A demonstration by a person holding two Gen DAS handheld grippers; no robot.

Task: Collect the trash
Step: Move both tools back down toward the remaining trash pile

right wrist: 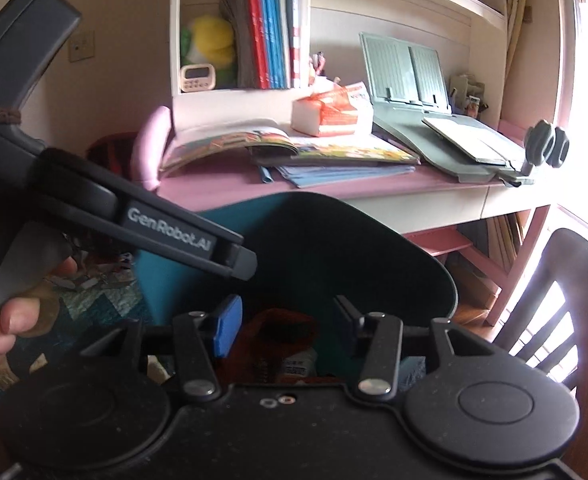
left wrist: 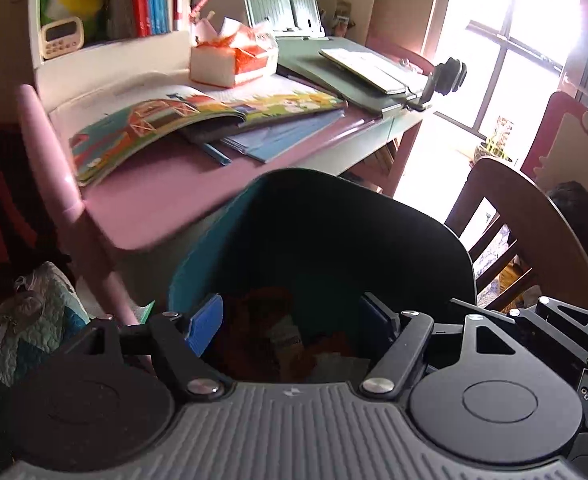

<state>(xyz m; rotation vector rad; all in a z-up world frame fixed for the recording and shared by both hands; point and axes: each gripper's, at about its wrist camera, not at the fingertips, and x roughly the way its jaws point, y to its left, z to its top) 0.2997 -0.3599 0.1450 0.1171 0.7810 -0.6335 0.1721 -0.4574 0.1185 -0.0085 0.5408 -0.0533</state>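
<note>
A teal bin with a dark inside (left wrist: 214, 248) stands in front of the pink desk; it also shows in the right wrist view (right wrist: 414, 264). Red and white trash (left wrist: 278, 332) lies at its bottom, seen too in the right wrist view (right wrist: 286, 336). My left gripper (left wrist: 294, 324) is open and empty just above the bin's near rim. My right gripper (right wrist: 290, 324) is open and empty over the same opening. The left gripper's body (right wrist: 114, 208) crosses the right wrist view at the left, held by a hand.
The pink desk (left wrist: 154, 196) carries an open picture book (left wrist: 162, 120), blue folders, a tissue pack (left wrist: 234, 60) and a grey book stand (left wrist: 286, 0). A dark wooden chair (left wrist: 534, 240) stands right of the bin. A quilted cloth (left wrist: 34, 320) lies at the left.
</note>
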